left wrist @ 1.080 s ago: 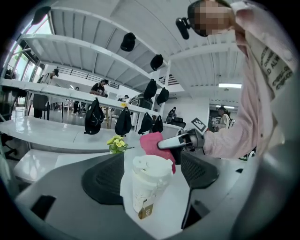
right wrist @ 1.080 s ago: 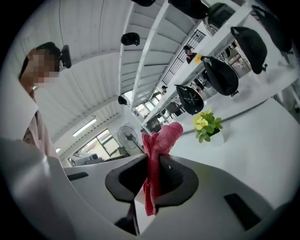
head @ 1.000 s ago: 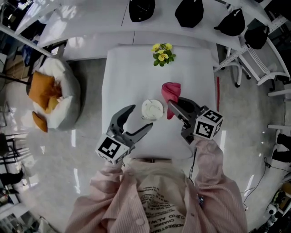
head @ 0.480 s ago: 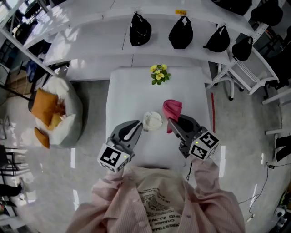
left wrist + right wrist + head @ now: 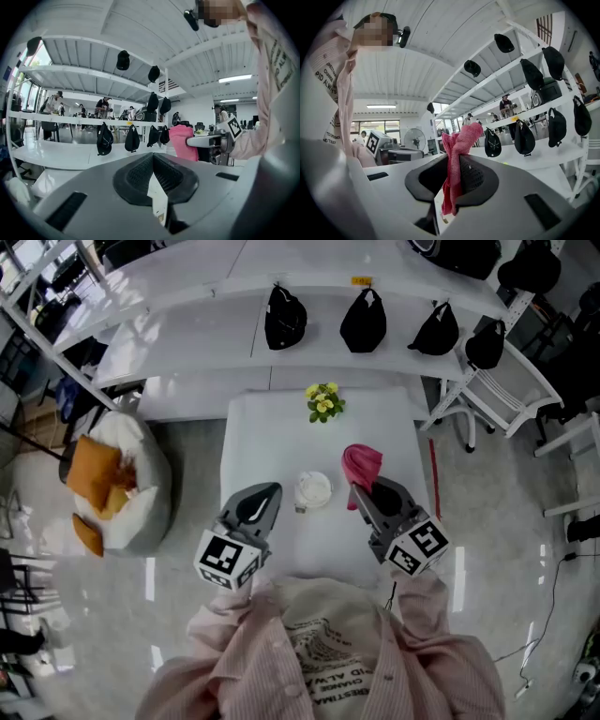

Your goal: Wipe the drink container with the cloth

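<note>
Right gripper [image 5: 451, 161] jaws were clamped on the pink cloth [image 5: 458, 140], which was bunched, soft and prob. light. Left gripper [image 5: 153, 158] jaws had just closed, fully together, nothing btwn them. Drink container [image 5: 313, 489] sat on the worktop [image 5: 272, 427] btwn both grippers, untouched. Lid on, contents not visible. Prob. light and tippy; best steadied by its side wall.

You work in bright, even light. In the head view the glossy floor [image 5: 525, 521] shows white glare spots, and the white table [image 5: 272, 442] is almost overexposed. Both gripper views bend strongly and have black corners. A ceiling lamp [image 5: 234, 78] glows there. The pink cloth [image 5: 451, 187] is sharp; what is far behind is softer.
</note>
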`<state>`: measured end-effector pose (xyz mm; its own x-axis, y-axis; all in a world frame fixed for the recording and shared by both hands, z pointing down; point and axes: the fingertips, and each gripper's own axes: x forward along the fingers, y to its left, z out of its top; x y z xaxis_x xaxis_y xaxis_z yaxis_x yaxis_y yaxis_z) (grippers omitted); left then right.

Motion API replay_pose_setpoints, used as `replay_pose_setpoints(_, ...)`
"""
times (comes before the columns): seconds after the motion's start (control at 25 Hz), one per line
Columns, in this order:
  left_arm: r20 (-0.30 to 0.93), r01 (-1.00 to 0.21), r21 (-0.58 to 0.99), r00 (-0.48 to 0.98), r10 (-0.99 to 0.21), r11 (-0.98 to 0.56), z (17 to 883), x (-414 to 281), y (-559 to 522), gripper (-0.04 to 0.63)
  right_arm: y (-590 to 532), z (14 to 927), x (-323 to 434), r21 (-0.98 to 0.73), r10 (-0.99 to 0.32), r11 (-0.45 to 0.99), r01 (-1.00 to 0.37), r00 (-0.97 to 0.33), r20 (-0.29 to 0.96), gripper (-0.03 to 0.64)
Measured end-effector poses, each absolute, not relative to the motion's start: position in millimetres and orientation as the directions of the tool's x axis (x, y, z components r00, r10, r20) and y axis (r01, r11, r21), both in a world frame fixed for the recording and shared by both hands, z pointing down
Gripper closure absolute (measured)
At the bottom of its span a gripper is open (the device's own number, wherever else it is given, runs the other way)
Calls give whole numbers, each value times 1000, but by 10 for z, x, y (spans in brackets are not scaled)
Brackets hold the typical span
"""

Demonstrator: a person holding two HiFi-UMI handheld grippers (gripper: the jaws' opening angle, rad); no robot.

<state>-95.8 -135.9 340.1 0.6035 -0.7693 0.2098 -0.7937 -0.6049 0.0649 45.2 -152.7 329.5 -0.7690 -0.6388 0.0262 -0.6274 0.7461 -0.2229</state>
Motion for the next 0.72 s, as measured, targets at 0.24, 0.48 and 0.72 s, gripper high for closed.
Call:
replay_pose_setpoints(0.24,187,-810,69,583,-790,-582,3273,-1065,-1357,594,-1468,3189,574,-182,-681,721,-669,-732,-3,568)
replay_pose_setpoints(0.48,168,-826,71,562,-810,-559,3181,-1166,-1334,594,-1448,3102,692,-175,-714,693,-699,-699,-32,568)
replay_pose_setpoints(0.72,157,-837,62,546,-823,-544,3165,-1217,-1322,594,-1440,3107,727,-166,-729,680,-715,-684,-41,568)
